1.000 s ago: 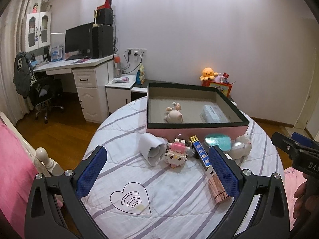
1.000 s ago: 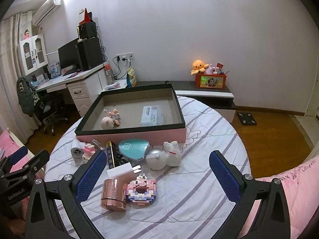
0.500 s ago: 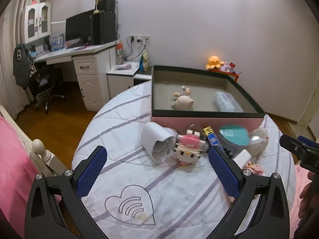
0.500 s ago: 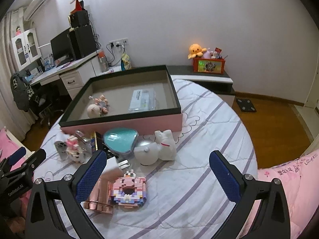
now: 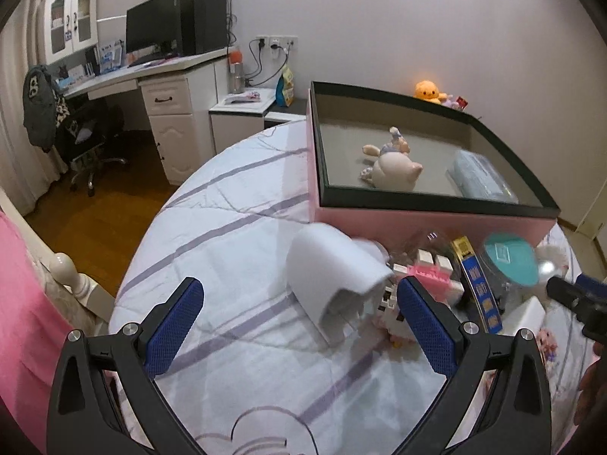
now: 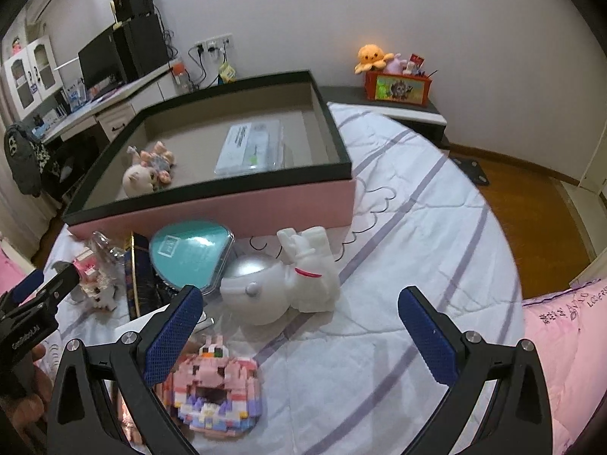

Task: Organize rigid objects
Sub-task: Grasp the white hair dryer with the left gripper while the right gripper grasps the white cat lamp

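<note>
Both grippers moved closer; box [image 6: 242,204] holds figurine [image 6: 146,172] and packet [image 6: 252,146].

In the right wrist view, the box [image 6: 235,204] fills the upper centre of the counter [image 6: 417,235], with a doll [image 6: 146,174] at its left inside and a flat packet [image 6: 252,148] at its right. Below the box lie a heart-shaped case [image 6: 189,254], a dome [image 6: 254,292] and a cat figure [image 6: 311,273]; a block figure [image 6: 214,394] sits lower centre.

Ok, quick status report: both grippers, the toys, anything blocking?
Left gripper open, white dome piece ahead. Right gripper open, empty, above pink block figure. Pink box open, path clear.
</note>
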Demonstrator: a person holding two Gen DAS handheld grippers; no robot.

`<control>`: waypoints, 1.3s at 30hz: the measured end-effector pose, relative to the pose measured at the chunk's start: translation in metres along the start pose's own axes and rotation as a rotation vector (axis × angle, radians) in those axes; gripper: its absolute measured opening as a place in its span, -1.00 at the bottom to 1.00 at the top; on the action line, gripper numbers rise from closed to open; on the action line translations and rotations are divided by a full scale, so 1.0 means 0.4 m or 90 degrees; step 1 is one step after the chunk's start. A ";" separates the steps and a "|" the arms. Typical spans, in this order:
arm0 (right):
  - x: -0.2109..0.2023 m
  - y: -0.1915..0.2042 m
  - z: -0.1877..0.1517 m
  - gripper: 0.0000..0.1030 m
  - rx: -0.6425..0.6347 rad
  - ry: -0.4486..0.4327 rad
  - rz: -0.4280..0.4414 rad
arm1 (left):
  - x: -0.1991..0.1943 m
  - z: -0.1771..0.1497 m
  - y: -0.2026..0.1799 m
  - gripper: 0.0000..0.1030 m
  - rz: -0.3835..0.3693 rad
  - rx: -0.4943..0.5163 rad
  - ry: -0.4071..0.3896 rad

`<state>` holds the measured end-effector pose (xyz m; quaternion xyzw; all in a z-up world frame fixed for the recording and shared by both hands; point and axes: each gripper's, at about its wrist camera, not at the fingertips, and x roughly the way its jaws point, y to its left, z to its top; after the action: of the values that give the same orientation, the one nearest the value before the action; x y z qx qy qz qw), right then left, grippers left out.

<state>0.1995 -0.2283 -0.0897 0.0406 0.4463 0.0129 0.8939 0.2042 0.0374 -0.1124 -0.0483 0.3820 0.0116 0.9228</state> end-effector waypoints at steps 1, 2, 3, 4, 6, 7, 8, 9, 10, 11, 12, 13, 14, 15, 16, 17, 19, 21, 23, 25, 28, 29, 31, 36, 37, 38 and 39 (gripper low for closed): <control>0.010 0.000 0.001 1.00 0.000 0.006 0.001 | 0.006 0.005 0.004 1.00 -0.005 -0.005 0.001; 0.021 -0.002 0.001 1.00 0.000 0.013 0.001 | 0.015 0.010 0.006 1.00 -0.006 -0.007 0.005; 0.027 -0.008 0.002 1.00 0.005 0.013 0.002 | 0.019 0.014 0.010 1.00 -0.008 -0.008 0.008; 0.031 -0.015 0.003 1.00 0.011 0.013 0.006 | 0.028 0.016 0.013 1.00 -0.014 -0.010 0.013; 0.040 -0.031 0.009 1.00 0.017 0.016 0.016 | 0.050 0.026 0.014 1.00 -0.030 -0.012 0.029; 0.042 -0.035 0.010 1.00 0.016 0.018 0.018 | 0.057 0.028 0.017 1.00 -0.036 -0.012 0.036; 0.043 -0.038 0.010 1.00 0.013 0.019 0.021 | 0.070 0.029 0.013 0.99 -0.046 -0.009 0.052; 0.045 -0.039 0.009 1.00 0.008 0.023 0.026 | 0.074 0.027 0.008 0.98 -0.048 -0.004 0.060; 0.048 -0.038 0.009 1.00 0.003 0.027 0.027 | 0.072 0.026 0.006 0.93 -0.055 -0.003 0.057; 0.051 -0.037 0.007 1.00 -0.002 0.031 0.027 | 0.067 0.025 0.005 0.89 -0.060 -0.002 0.055; 0.053 -0.037 0.005 1.00 -0.005 0.034 0.028 | 0.063 0.023 0.006 0.84 -0.062 -0.001 0.053; 0.057 -0.038 0.004 1.00 -0.006 0.036 0.029 | 0.061 0.020 0.008 0.84 -0.060 -0.003 0.050; 0.062 -0.037 0.004 1.00 -0.005 0.039 0.027 | 0.061 0.019 0.010 0.84 -0.055 -0.006 0.049; 0.068 -0.037 0.004 1.00 -0.006 0.040 0.026 | 0.066 0.019 0.010 0.84 -0.054 -0.008 0.052; 0.074 -0.034 0.004 0.98 -0.009 0.040 0.024 | 0.072 0.020 0.006 0.84 -0.050 -0.006 0.058; 0.081 -0.030 0.005 0.98 -0.014 0.039 0.020 | 0.078 0.023 -0.001 0.84 -0.044 0.001 0.059; 0.088 -0.023 0.003 0.89 -0.029 0.032 0.008 | 0.082 0.028 -0.012 0.55 -0.049 0.014 0.061; 0.080 -0.023 0.003 0.64 -0.031 0.024 0.008 | 0.077 0.026 -0.018 0.25 -0.069 0.018 0.061; 0.064 -0.030 0.004 0.38 -0.026 0.018 0.011 | 0.069 0.022 -0.017 0.25 -0.073 0.012 0.058; 0.057 -0.040 0.001 0.38 -0.019 0.019 0.021 | 0.066 0.019 -0.009 0.25 -0.081 0.000 0.058; 0.043 -0.052 -0.004 0.38 -0.011 0.016 0.022 | 0.046 0.010 -0.002 0.24 -0.077 0.000 0.052; 0.040 -0.054 -0.004 0.38 -0.009 0.015 0.024 | 0.039 0.006 0.000 0.24 -0.076 0.001 0.050; 0.032 -0.057 -0.002 0.37 -0.008 0.012 0.026 | 0.021 0.000 0.003 0.24 -0.071 0.004 0.045; 0.001 -0.057 0.004 0.37 -0.008 -0.001 0.036 | -0.011 -0.002 0.014 0.24 -0.070 0.006 0.037; -0.006 -0.056 0.004 0.37 -0.009 -0.005 0.037 | -0.019 0.000 0.017 0.24 -0.071 0.006 0.034; -0.014 -0.054 0.006 0.37 -0.010 -0.009 0.037 | -0.030 0.003 0.018 0.24 -0.070 0.007 0.028; -0.022 -0.052 0.008 0.37 -0.011 -0.014 0.040 | -0.036 0.007 0.019 0.24 -0.069 0.008 0.025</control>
<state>0.1965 -0.2499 -0.0823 0.0466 0.4347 0.0443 0.8983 0.1955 0.0453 -0.1007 -0.0638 0.3971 -0.0419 0.9146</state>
